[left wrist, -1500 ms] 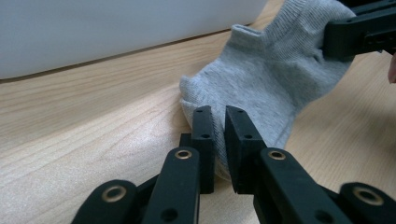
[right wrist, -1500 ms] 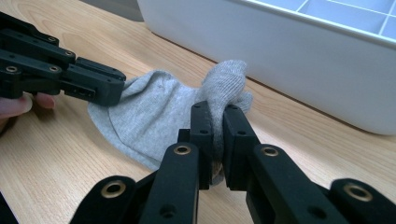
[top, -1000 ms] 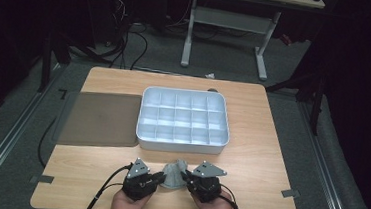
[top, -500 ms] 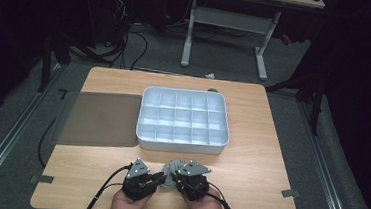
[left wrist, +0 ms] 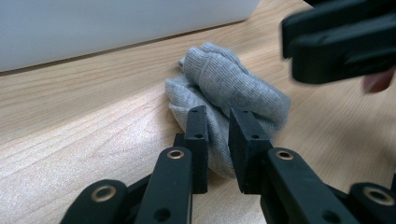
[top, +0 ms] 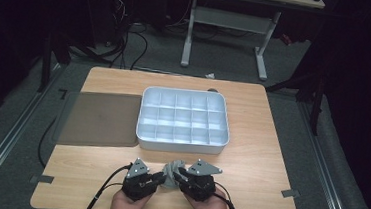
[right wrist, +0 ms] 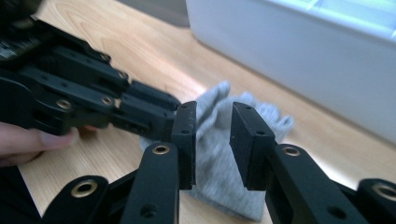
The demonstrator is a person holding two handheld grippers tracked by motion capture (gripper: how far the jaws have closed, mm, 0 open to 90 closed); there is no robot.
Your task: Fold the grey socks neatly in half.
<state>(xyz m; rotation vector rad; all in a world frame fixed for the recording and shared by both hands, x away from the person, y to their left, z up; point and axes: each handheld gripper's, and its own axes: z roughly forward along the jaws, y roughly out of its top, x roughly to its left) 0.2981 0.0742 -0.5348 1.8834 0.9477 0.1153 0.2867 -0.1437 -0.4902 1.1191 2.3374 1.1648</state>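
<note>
My left gripper [top: 156,181] has its jaws narrowly parted around one end of the small grey knitted sock bundle [top: 172,171], pads not clearly pressing; my right gripper [top: 180,175] has just been opening, its jaws loose around the other end. I read this as mid-fold on the near edge of the light wooden table [top: 264,156], just short of the white plastic compartment box [top: 182,144]. Next I need a firm pinch before lifting; the bundle looks soft, ribbed, loosely rolled.
</note>
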